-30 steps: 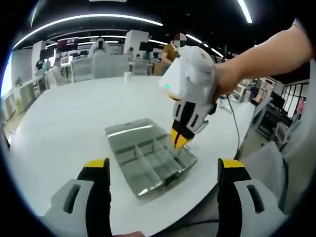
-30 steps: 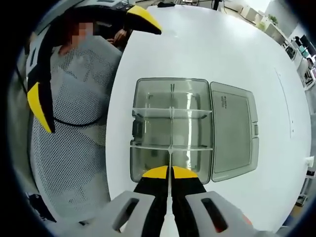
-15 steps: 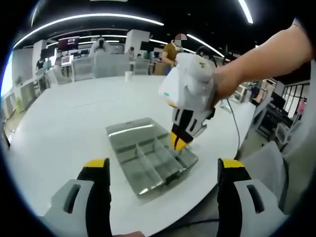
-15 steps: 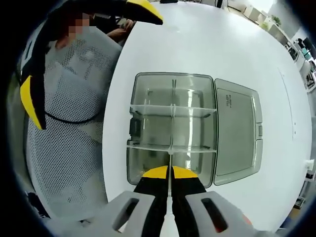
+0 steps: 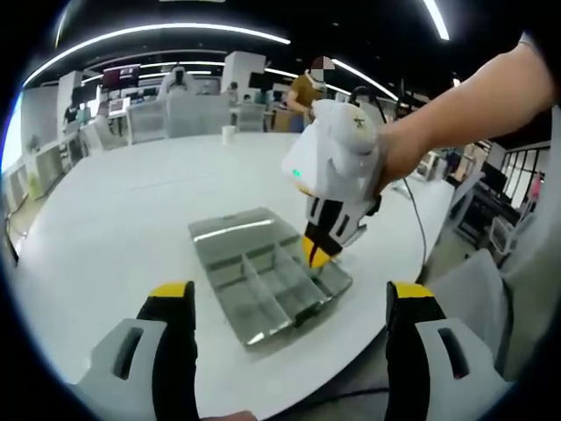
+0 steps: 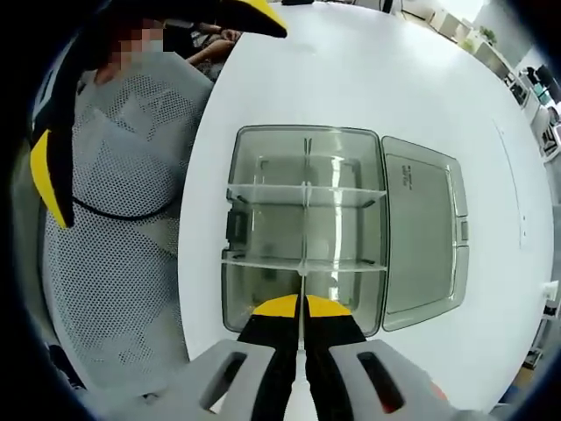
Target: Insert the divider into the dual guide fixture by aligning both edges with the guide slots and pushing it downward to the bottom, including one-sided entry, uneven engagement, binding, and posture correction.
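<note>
Gripping a thin clear divider [image 6: 301, 289] edge-on between closed yellow-tipped jaws, right gripper [image 6: 301, 309] at lower centre of the right gripper view, directly above the near end of the box [image 6: 250, 289]. Divider running up-frame from the jaw tips along the box's midline, meeting the nearer of two clear cross partitions [image 6: 263, 261]; depth of seating not discernible. Box clear grey, rectangular, lying on a white table [image 6: 394, 79] at frame centre, its hinged lid [image 6: 419, 232] open flat to the right. Left gripper [image 6: 53, 158] at upper left of this view, yellow tips far apart, beside a mesh chair back [image 6: 114, 254].

Seen from the left gripper view: right gripper [image 5: 320, 252] at centre right, held by a hand [image 5: 408, 145] entering from the upper right, tips pointing down at the right end of the box [image 5: 263, 281] in mid-frame, near the table [image 5: 123, 219] edge. Left gripper [image 5: 291, 303] at bottom, jaws wide open, holding nothing, short of the box. Background: office desks and ceiling light strips across the top.
</note>
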`<state>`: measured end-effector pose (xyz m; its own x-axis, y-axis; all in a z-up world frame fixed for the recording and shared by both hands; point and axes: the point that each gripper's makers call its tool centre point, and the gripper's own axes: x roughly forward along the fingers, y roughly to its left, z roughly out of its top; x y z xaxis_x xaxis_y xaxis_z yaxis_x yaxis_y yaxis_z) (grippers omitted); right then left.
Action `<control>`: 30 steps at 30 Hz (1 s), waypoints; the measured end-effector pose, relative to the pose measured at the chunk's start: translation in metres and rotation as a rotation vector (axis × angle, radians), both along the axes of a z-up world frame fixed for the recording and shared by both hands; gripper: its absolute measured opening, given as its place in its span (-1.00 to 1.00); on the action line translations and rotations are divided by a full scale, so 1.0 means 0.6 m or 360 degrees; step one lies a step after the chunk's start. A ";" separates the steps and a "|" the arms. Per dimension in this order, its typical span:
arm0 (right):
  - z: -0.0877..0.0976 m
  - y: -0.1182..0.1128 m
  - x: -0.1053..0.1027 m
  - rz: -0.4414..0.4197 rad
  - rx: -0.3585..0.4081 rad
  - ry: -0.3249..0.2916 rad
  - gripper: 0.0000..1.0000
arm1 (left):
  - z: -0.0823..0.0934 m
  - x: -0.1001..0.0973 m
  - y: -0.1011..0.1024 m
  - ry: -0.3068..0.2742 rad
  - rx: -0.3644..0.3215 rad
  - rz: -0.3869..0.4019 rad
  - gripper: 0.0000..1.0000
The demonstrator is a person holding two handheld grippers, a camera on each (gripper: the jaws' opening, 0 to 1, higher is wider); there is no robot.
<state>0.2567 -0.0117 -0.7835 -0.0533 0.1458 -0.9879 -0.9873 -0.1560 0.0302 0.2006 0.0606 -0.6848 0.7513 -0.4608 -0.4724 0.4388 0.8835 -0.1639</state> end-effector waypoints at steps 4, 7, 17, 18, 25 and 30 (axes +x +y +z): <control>0.000 -0.001 0.000 -0.0006 0.0004 -0.0003 -1.00 | 0.000 0.000 -0.001 0.0001 0.0002 -0.0004 0.76; 0.001 -0.001 -0.002 -0.0024 0.0013 -0.0007 -1.00 | -0.001 -0.001 -0.001 0.0003 0.0008 -0.0009 0.76; -0.004 -0.004 0.001 -0.0051 0.0048 -0.0031 -1.00 | -0.003 -0.007 0.004 0.0016 0.0025 -0.0011 0.76; -0.004 -0.004 0.001 -0.0058 0.0058 -0.0030 -1.00 | -0.004 -0.008 0.005 0.0018 0.0027 -0.0010 0.76; -0.002 -0.010 -0.003 -0.0096 0.0103 -0.0024 -0.92 | -0.005 -0.016 0.012 0.0037 0.0041 -0.0007 0.76; 0.012 -0.012 0.000 -0.0183 0.0213 -0.0034 -0.81 | -0.006 -0.022 0.029 0.0057 0.0062 0.0005 0.76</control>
